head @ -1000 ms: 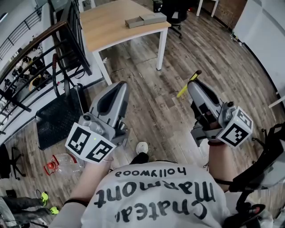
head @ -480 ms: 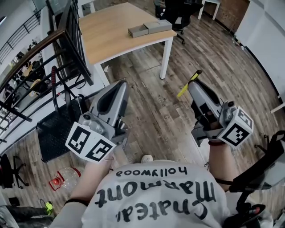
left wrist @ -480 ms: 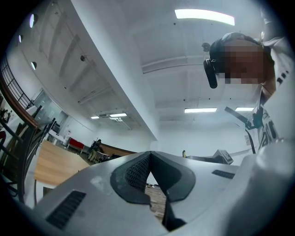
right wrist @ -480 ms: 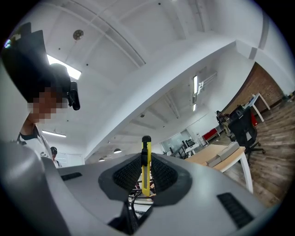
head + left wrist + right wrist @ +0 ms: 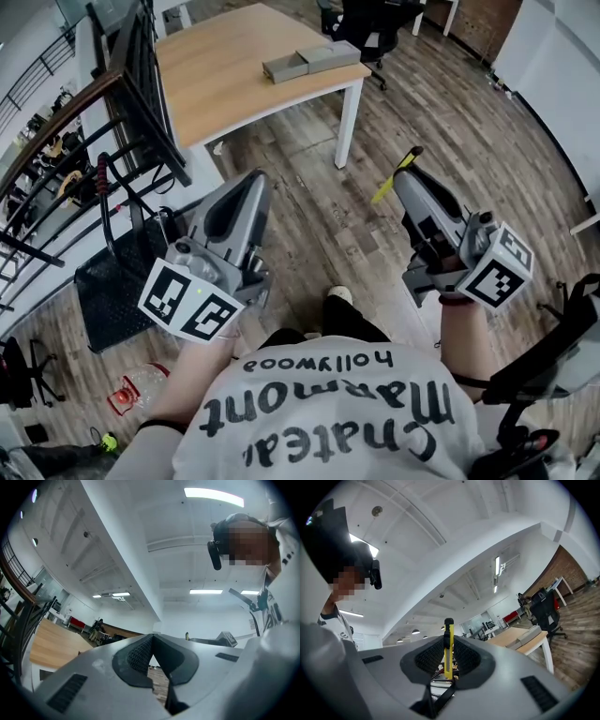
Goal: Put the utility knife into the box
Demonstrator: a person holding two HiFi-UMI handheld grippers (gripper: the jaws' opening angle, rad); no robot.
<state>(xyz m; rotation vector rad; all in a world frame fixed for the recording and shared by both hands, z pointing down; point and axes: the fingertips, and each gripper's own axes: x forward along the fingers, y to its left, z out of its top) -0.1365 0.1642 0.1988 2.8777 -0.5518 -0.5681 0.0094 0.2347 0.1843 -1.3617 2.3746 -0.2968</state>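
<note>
**Tally of what is in view**

- Grippers: two, the left gripper (image 5: 251,180) and the right gripper (image 5: 403,178).
- Marker cubes: two, the left marker cube (image 5: 187,302) and the right marker cube (image 5: 495,267).
- Utility knife (image 5: 396,176): one, yellow.
- Tabletop (image 5: 220,80): one.
- Box (image 5: 309,62): one, grey, in two parts side by side.
- Office chair (image 5: 370,23): one, black.
- Plastic bottle (image 5: 141,386): one, on the floor.
- Shoe (image 5: 337,296): one showing.

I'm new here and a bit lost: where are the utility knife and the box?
utility knife (image 5: 393,179), head view, middle of its yellow body.
box (image 5: 286,67), head view, its left half.
</note>
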